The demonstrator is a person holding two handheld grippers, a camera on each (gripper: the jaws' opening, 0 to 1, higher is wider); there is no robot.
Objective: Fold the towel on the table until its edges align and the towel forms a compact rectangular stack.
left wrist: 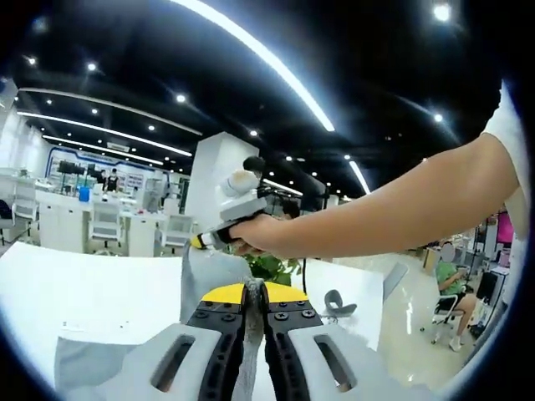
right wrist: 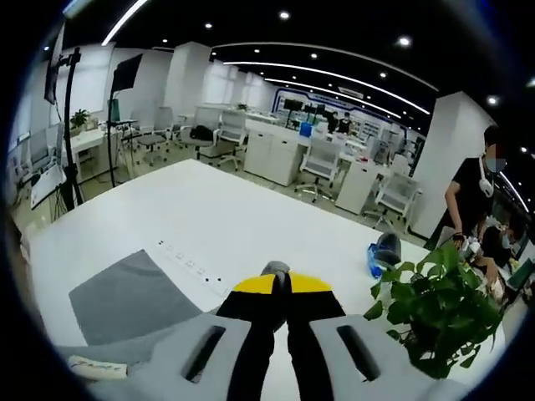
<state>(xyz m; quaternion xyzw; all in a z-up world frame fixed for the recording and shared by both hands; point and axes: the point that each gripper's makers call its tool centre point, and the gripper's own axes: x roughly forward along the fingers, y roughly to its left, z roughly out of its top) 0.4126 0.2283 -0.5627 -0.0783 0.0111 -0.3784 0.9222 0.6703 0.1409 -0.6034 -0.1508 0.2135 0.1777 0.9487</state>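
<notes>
Judging by the lift, the fold is midway: both tools are clamped on the grey cloth towel [right wrist: 125, 309], its far part lying on the white desk [right wrist: 217, 217]. The left tool [left wrist: 254, 292] pinches fabric between closed jaws; the left gripper view shows the right tool [left wrist: 219, 238] holding a raised corner. The right gripper view adds a leafy green potted plant [right wrist: 439, 305].

A leafy potted plant [right wrist: 440, 305] stands near a blue roll [right wrist: 383, 251], with office chairs [right wrist: 323, 171] beyond.
</notes>
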